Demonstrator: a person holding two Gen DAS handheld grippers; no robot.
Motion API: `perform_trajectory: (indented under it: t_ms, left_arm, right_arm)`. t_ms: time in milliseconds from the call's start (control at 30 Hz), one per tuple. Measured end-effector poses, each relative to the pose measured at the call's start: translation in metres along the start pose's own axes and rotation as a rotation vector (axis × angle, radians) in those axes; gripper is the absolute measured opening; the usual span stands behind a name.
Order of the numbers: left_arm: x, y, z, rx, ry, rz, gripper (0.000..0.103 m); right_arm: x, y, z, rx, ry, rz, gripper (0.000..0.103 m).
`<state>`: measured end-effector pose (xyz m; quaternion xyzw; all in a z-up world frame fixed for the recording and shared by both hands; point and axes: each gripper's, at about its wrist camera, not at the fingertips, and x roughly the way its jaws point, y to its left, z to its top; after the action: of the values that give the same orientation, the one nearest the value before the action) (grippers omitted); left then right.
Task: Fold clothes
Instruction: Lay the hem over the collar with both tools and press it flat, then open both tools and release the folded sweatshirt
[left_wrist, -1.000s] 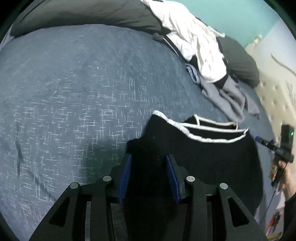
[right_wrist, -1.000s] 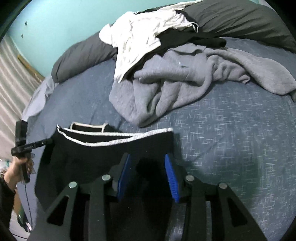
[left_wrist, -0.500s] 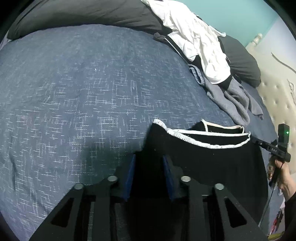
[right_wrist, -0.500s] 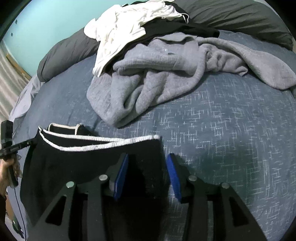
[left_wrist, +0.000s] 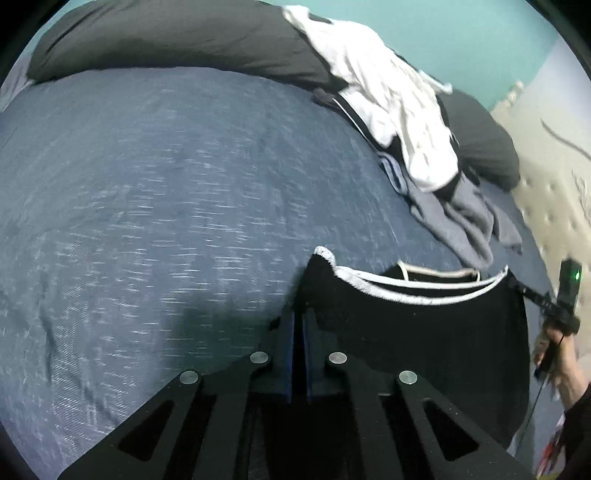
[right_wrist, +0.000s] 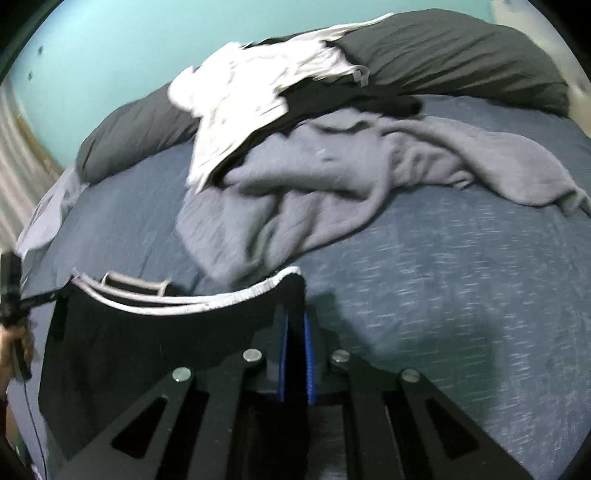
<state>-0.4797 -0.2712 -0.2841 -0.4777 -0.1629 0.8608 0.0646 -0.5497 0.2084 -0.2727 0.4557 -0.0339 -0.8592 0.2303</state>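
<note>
Black garment (left_wrist: 424, 332) folds indistinct, blurred

Garment (left_wrist: 424, 332) lies on bed (left_wrist: 166, 203), clothes pile (right_wrist: 314, 177) behind.

A bed with a dark blue flecked cover (left_wrist: 166, 206) fills the space ahead of the fingers. Dark grey pillows (right_wrist: 454, 62) lie along its far edge against a teal wall (right_wrist: 110, 48). A cream tufted headboard (left_wrist: 554, 206) stands to the right.

Both wrist cams low, sharing bed (left_wrist: 155, 192)
</note>
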Motion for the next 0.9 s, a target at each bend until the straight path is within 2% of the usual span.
perform_trajectory:
  t_ms: [133,267,333,367,467,567,700,733,800,900]
  left_arm:
    - [0.006,0.009,0.000,-0.031,0.013,0.011,0.004]
    - [0.019,0.005,-0.001,-0.033,0.045,0.031,0.004]
    - [0.020,0.004,0.000,-0.031,0.045,0.041,0.006]
    - [0.019,0.004,0.000,-0.042,0.045,0.034,0.007]
    - [0.009,0.008,-0.001,-0.054,0.048,0.034,0.015]
    - [-0.010,0.015,-0.008,-0.064,0.048,0.043,0.016]
    - [-0.042,0.015,-0.029,-0.060,0.027,0.026,0.017]
    - [-0.049,0.014,-0.038,-0.060,0.024,0.007,0.018]
    - [-0.061,0.011,-0.057,-0.058,0.031,-0.020,0.024]
    - [-0.076,0.008,-0.092,-0.065,0.042,-0.057,0.026]
  right_arm:
    - [0.012,-0.004,0.002,0.016,0.022,-0.032,0.007]
    - [0.028,-0.006,-0.001,0.037,0.088,-0.020,0.007]
    - [0.028,-0.006,-0.004,0.035,0.094,-0.020,0.008]
    - [0.025,-0.006,-0.004,0.039,0.084,-0.024,0.010]
    - [0.010,-0.009,-0.005,0.051,0.056,-0.019,0.028]
    - [-0.012,-0.012,-0.011,0.066,0.032,0.013,0.030]
    - [-0.044,-0.008,-0.041,0.099,0.045,0.095,0.035]
    - [-0.051,-0.005,-0.053,0.106,0.053,0.113,0.037]
    - [-0.061,-0.002,-0.073,0.123,0.070,0.136,0.048]
    - [-0.072,-0.001,-0.103,0.153,0.096,0.157,0.051]
